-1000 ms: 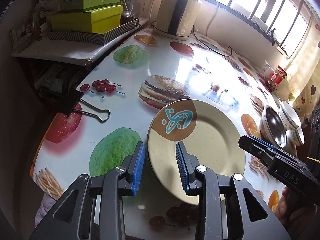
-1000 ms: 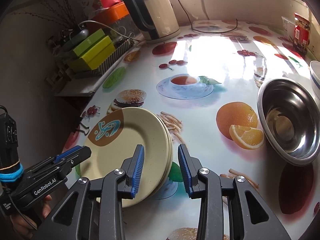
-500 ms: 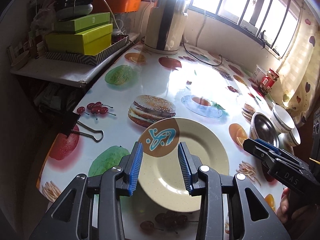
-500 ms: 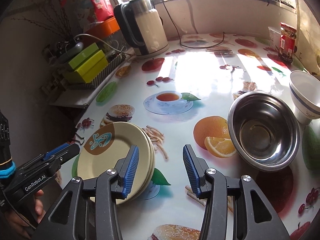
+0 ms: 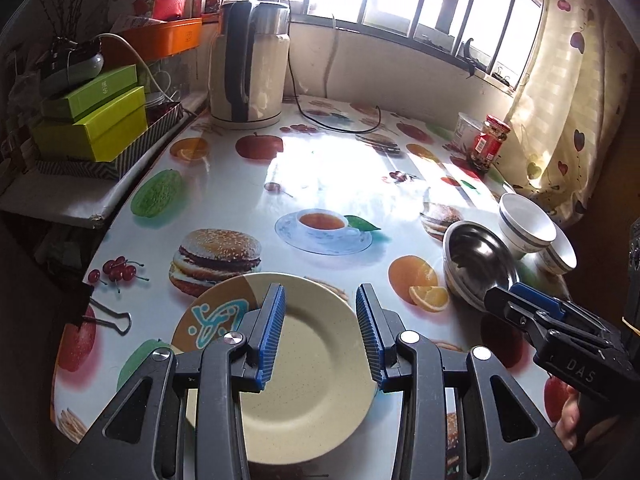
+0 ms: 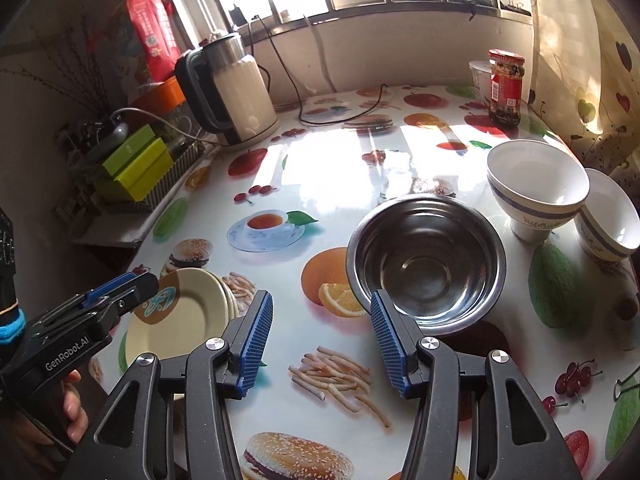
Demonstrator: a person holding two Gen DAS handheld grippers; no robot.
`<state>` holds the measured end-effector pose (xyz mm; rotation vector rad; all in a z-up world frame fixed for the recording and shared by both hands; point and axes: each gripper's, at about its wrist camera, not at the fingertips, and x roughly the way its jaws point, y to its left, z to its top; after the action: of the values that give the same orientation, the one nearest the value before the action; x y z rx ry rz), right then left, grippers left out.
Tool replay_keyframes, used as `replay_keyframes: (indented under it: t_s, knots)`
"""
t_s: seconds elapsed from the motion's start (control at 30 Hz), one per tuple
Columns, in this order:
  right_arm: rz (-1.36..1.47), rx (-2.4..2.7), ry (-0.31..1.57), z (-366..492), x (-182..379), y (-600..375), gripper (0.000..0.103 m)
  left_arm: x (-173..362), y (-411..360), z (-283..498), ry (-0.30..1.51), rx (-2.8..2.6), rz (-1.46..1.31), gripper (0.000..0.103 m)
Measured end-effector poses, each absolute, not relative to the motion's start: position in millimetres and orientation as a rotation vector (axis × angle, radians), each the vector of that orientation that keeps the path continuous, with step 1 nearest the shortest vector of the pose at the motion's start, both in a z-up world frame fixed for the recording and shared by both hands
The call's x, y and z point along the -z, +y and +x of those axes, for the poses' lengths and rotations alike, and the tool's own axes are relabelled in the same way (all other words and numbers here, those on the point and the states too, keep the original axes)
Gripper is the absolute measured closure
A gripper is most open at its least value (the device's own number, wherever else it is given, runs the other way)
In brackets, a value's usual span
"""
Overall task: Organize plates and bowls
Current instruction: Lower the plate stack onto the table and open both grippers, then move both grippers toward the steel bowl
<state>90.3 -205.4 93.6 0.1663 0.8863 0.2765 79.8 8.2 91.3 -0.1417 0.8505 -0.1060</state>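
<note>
Both grippers are lifting away from the plates [image 5: 320, 380]; the right gripper [image 6: 322, 338] is opening its jaws wider, with nothing between them now.

shiny steel bowl [image 6: 426, 266], matt speckled plates [image 5: 316, 380], glossy printed tablecloth [image 5: 340, 172]

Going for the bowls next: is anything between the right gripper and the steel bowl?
Nothing visible. The right gripper, jaws open and just widened, faces the steel bowl over bare tablecloth.
</note>
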Motion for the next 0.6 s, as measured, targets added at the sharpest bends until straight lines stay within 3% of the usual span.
replay_keyframes:
  t_s: [0.6]
  knots:
    - [0.246, -0.06, 0.884, 88.3, -81.7, -293.0, 0.052, -80.0, -75.1, 131.9, 0.912, 0.312, -0.097, 0.065]
